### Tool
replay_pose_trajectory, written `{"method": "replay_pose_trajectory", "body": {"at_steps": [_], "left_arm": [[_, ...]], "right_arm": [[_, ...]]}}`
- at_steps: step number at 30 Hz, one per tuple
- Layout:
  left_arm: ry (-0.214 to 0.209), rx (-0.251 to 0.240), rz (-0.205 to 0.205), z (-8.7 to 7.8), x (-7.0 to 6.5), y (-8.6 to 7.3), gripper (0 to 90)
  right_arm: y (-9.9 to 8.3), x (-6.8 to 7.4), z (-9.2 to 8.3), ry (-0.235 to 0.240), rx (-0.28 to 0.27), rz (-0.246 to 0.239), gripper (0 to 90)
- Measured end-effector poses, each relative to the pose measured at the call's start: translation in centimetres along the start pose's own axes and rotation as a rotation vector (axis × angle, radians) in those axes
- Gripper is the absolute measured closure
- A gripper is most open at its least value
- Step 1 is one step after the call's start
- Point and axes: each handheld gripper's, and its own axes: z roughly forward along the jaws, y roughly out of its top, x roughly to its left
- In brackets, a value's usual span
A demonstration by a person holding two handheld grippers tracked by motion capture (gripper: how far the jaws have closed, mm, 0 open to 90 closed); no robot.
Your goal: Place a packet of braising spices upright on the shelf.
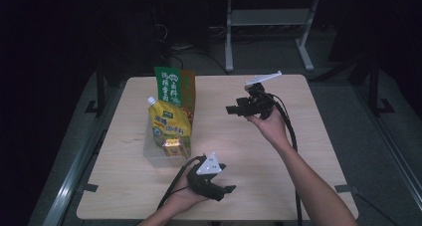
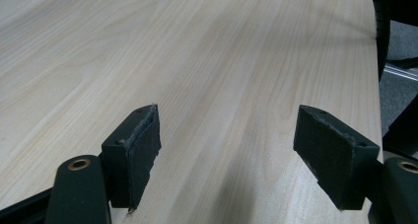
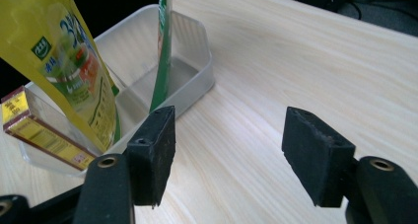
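Clear plastic container [image 1: 154, 154] stands on the left half of the wooden table [image 1: 298, 151], and I see three things inside it. From the high view, the tall green package [image 1: 174, 89] stands upright at the far end of the container. In front of it the yellow spouted pouch [image 1: 168, 122] leans, with its white cap pointing up and to the left. The small yellow and red box [image 1: 175, 146] lies at the near end, under the pouch. In the right gripper view the same container [image 3: 197, 61] is at the left, with the pouch [image 3: 64, 56] and the box [image 3: 39, 130] close to the camera and the green package [image 3: 162, 51] seen from its thin edge.

My right gripper [image 1: 230, 109] I hold above the table, well to the right of the container, with the jaws pointing left toward it. In its own view the right gripper [image 3: 229, 150] has the jaws wide apart, and between them is only bare table; they touch nothing.

My left gripper [image 1: 226, 190] is near the front edge of the table, just right of the container's near end, resting low in my hand. In its own view the left gripper [image 2: 229, 155] also has the jaws wide apart over bare wood, with nothing between them.
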Motion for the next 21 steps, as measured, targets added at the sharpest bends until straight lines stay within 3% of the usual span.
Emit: {"method": "replay_pose_trajectory", "body": {"at_steps": [21], "left_arm": [[0.008, 0.000, -0.006, 0.0, 0.3, -0.1, 24.3]], "right_arm": [[-4.5, -1.2, -2.2, -0.025, 0.008, 0.070, 32.1]]}}
